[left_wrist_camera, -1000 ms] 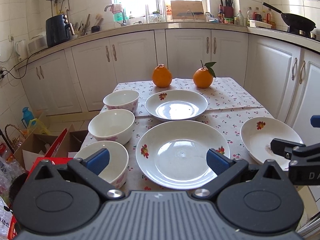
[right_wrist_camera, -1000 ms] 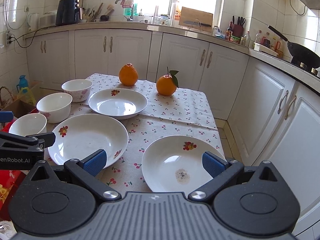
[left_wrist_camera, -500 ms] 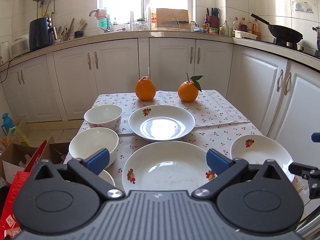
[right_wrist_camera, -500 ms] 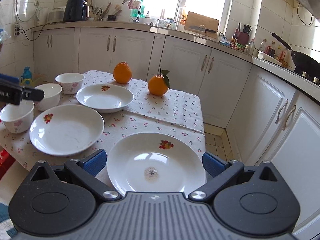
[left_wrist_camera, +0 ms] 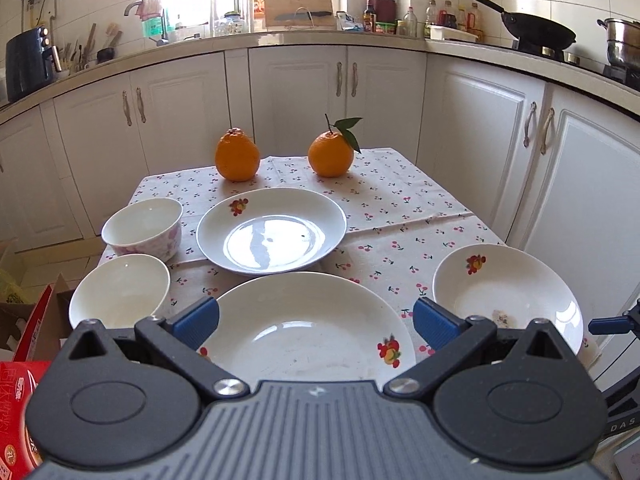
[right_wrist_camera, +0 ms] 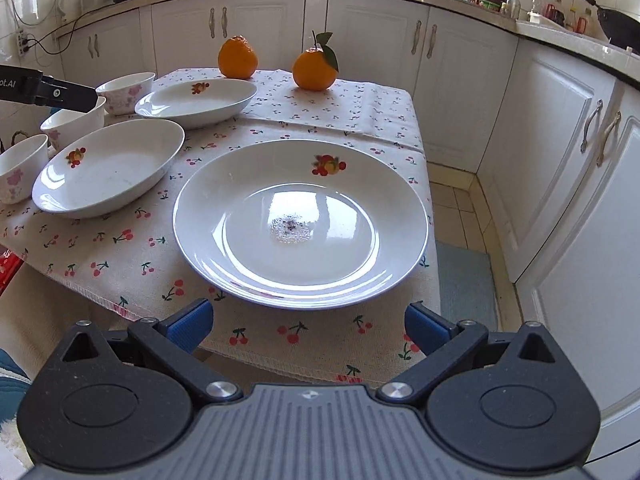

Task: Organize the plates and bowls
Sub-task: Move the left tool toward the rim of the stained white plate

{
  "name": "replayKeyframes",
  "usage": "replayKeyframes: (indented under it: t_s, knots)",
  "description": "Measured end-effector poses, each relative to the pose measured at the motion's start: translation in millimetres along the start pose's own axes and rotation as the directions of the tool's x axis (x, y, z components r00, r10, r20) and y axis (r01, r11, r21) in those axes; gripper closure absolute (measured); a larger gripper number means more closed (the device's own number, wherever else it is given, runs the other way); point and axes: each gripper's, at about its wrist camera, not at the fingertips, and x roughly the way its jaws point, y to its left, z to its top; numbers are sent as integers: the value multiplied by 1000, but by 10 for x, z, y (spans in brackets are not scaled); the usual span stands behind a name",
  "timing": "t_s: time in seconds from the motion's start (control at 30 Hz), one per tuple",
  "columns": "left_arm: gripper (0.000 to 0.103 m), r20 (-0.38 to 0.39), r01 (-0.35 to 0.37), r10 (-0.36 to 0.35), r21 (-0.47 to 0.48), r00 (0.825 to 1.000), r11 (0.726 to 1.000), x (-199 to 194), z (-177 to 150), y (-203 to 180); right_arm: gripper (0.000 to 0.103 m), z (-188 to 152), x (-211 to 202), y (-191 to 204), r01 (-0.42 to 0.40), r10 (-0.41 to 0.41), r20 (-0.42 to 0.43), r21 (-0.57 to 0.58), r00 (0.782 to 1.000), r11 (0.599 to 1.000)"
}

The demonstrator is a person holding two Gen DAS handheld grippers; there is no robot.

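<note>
Nearest the right wrist camera, right gripper: blue-padded fingers spread wide, empty, hovering at the near table edge. Just past it, wide white round plate with a fruit decal and a greyish speck patch at its centre, flat on the cherry-print cloth near the table's right corner.

Left wrist view: left gripper likewise spread wide, holding nothing, above the near rim of a large white oval plate with fruit decals.

Left of that oval plate: a row of small white bowls with pink flower print. Closest bowl seen only from the right wrist camera; middle bowl; farthest bowl. All upright, apart from one another.

Behind the oval plate: second white oval plate with a fruit decal, empty, just beside the farthest bowl.

Far end of the table: two oranges, well apart from the dishes – a knobbed one on the left, one with a green leaf on the right
</note>
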Motion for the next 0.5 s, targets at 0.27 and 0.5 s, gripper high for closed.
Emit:
replayKeyframes:
  t_s: [0.27,0.5]
  knots:
    - [1,-80,48,-41,91,996,995,268,96,-200,0,30,223,-127,-52,52,-27,8,998,999]
    - [1,-101,111,-96,153,990,982,496,214,-438,0,52,282,-188,-114,114,-19,-31,993,993]
